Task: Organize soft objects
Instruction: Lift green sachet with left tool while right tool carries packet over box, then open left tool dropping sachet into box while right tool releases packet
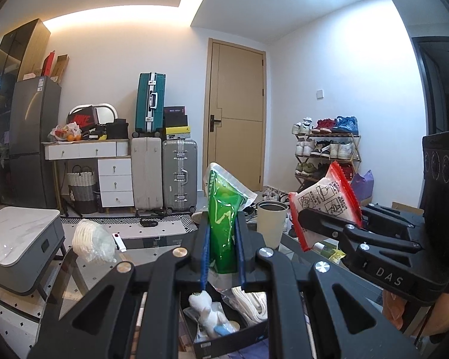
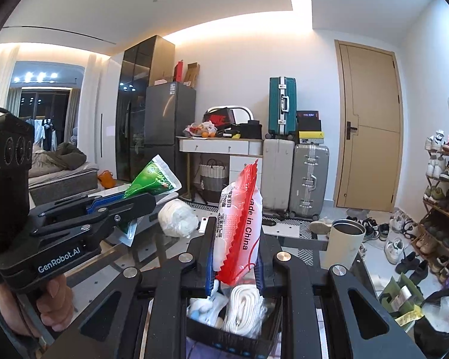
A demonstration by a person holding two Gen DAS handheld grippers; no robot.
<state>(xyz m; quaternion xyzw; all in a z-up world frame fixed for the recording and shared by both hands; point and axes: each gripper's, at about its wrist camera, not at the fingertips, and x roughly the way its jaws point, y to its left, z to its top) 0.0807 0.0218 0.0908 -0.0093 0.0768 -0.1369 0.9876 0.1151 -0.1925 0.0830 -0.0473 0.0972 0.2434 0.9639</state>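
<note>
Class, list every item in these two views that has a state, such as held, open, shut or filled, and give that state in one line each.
Left gripper: shut on green packet.
Right gripper: shut on red-and-white packet.
Black box: open, holding a plush toy and white rolls.
Tumbler: upright, lid off.
Door: shut.
White bundle: lying on the table, untouched.

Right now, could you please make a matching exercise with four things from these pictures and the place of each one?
Things:
1. green pouch
2. red-and-white packet
3. plush toy
4. cream tumbler

Places:
A. standing on the glass table
B. in the right gripper
C. lying in the black box
D. in the left gripper

Pairs: 1-D, 2-B, 3-C, 4-A
</note>
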